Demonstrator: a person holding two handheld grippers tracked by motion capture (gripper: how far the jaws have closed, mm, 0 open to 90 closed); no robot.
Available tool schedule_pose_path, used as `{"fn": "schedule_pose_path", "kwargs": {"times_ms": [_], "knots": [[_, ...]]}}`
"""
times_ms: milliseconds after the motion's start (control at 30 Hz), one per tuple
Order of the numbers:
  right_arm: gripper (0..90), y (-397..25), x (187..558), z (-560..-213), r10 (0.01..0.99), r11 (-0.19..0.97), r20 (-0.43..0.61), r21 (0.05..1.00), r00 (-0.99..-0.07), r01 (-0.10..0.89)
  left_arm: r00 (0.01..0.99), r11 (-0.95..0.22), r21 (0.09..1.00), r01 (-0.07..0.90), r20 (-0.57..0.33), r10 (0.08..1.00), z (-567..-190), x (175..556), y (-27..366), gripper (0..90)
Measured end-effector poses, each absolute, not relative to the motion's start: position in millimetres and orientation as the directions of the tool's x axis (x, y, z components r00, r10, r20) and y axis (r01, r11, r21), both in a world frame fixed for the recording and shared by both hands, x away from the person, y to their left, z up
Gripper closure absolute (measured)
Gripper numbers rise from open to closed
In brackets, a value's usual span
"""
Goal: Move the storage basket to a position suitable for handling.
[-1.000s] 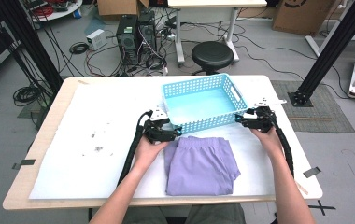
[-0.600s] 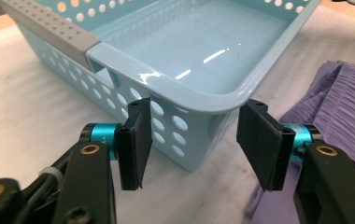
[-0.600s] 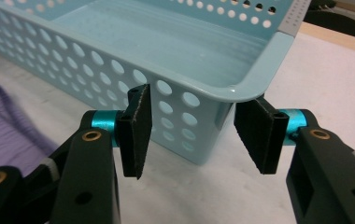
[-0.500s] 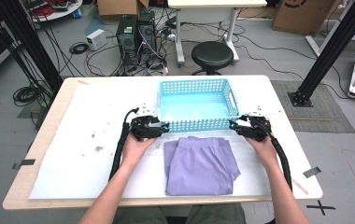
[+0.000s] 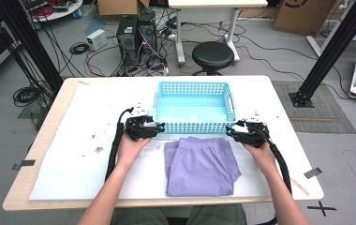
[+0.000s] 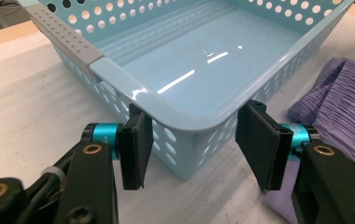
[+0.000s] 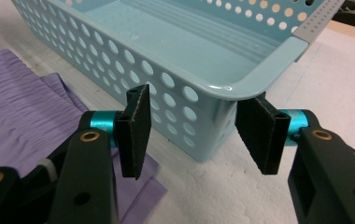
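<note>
A light blue perforated basket (image 5: 195, 105) sits empty at the table's middle, square to its edges. In front of it lies a folded purple garment (image 5: 199, 164). My left gripper (image 5: 157, 127) is at the basket's near left corner. In the left gripper view it (image 6: 192, 140) stands open, jaws either side of that corner of the basket (image 6: 203, 60), with the garment (image 6: 339, 107) at right. My right gripper (image 5: 230, 130) is at the near right corner. It (image 7: 194, 133) is open too, straddling the basket (image 7: 203, 51) corner, garment (image 7: 21, 102) at left.
A white sheet (image 5: 73, 164) covers the wooden table, with dark specks (image 5: 94, 147) at its left. Beyond the far edge stand a black stool (image 5: 212, 55), computer towers (image 5: 136, 35) and floor cables. Black frame posts (image 5: 328, 51) rise at both sides.
The basket has turned from askew to square with the table and shifted slightly left. Both grippers followed its near corners, the left one moving left, the right one moving nearer.
</note>
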State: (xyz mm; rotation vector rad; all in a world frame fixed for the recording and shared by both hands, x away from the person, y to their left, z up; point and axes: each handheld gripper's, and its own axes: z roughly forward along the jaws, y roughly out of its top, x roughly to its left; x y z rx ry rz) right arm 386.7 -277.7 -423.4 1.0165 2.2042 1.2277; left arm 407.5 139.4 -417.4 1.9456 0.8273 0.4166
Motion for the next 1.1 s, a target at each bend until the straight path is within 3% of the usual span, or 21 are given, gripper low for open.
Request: {"fn": "schedule_pose_path", "kwargs": {"times_ms": [1100], "knots": [[46.5, -275.7, 378.2, -423.8, 0.766, 0.324, 0.015, 0.855, -0.643, 0.405, 0.716, -0.298, 0.886, 0.354, -0.052, 0.697, -422.3, 399.7, 143.5, 46.3]]}}
